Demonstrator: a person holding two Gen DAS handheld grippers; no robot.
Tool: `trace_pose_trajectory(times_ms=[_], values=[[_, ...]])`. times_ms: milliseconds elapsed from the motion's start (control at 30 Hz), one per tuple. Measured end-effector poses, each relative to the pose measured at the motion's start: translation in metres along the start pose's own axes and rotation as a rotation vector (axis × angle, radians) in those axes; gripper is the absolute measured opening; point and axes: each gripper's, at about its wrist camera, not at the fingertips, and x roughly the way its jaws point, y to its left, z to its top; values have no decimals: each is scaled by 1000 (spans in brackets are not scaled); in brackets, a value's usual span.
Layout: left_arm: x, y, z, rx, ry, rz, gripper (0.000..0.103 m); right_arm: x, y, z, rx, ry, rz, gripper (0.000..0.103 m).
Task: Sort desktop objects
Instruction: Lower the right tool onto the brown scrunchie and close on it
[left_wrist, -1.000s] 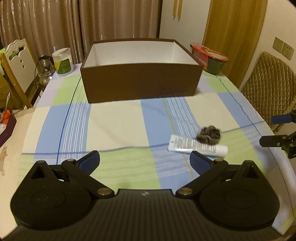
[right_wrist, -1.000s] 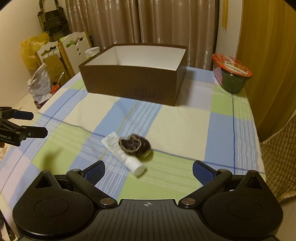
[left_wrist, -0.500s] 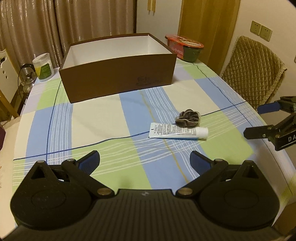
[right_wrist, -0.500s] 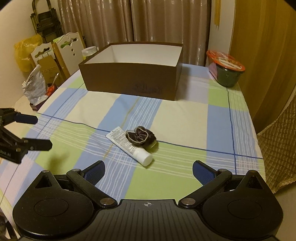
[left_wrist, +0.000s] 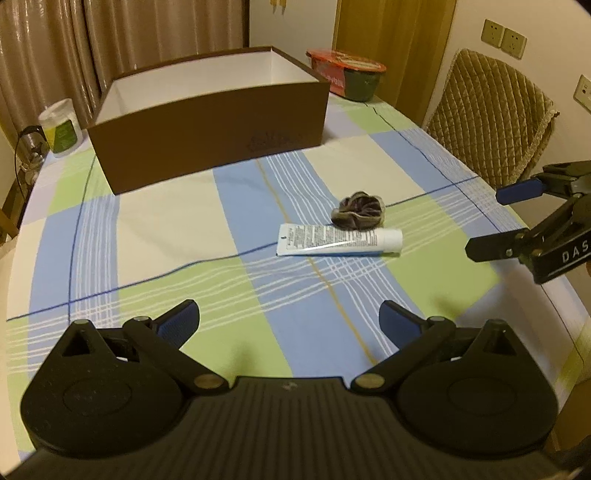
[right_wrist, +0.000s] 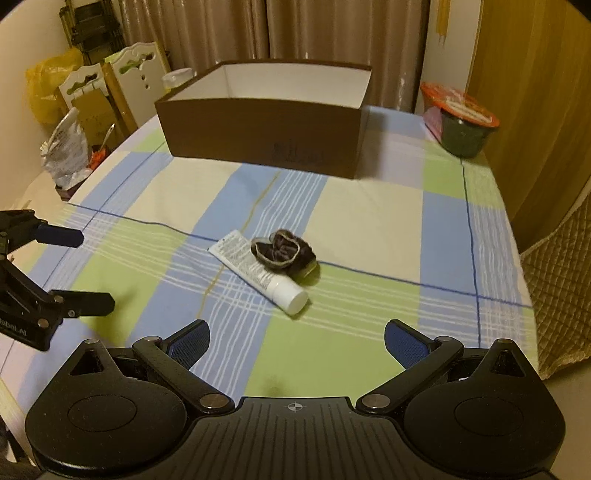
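Observation:
A white tube (left_wrist: 338, 240) (right_wrist: 258, 271) lies flat on the checked tablecloth, its cap toward the right gripper. Touching it on the far side is a dark brown hair scrunchie (left_wrist: 358, 213) (right_wrist: 283, 251). Behind them stands an open brown box (left_wrist: 210, 147) (right_wrist: 258, 136) with a white inside. My left gripper (left_wrist: 288, 319) (right_wrist: 88, 267) hovers open near the front of the table, nothing between its fingers. My right gripper (right_wrist: 295, 338) (left_wrist: 491, 221) is also open and holds nothing, to the right of the tube.
A red-lidded instant noodle bowl (left_wrist: 349, 75) (right_wrist: 461, 118) sits at the back right. A white jar (left_wrist: 61, 125) stands at the back left. A padded chair (left_wrist: 491, 110) is beside the table's right edge; chairs and bags (right_wrist: 74, 122) crowd the left side.
Both gripper views have shifted: the left gripper swung rightward so the tube and scrunchie moved toward the view's middle. The right gripper drew slightly closer to the tube. Nothing on the table moved.

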Motion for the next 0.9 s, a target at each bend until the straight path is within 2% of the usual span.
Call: trace_pose_trajectory(times_ms=[233,500,533,567,767,800,833,900], values=[[12,-4,1,14,16,-28,102,12,-2,2,7,22,9,103],[18,6,4,-5,26,-21,102,45,-3,28,2,4,51,102],[18,7,4,-10,27,-18,102,51,-3,33,-3,2,57,96],[19,9,4,-15,30,-15,102,58,-4,37,-8,9,62,83],[26,19,4,-49,51,5,102,94,-11,54,-28,45,87,82],[27,21,4,-55,53,8,102,99,-12,56,-30,53,90,77],[28,22,4,-61,55,11,102,104,-13,58,-32,60,94,65],[30,25,5,-70,59,14,102,112,-15,59,-30,79,103,62]])
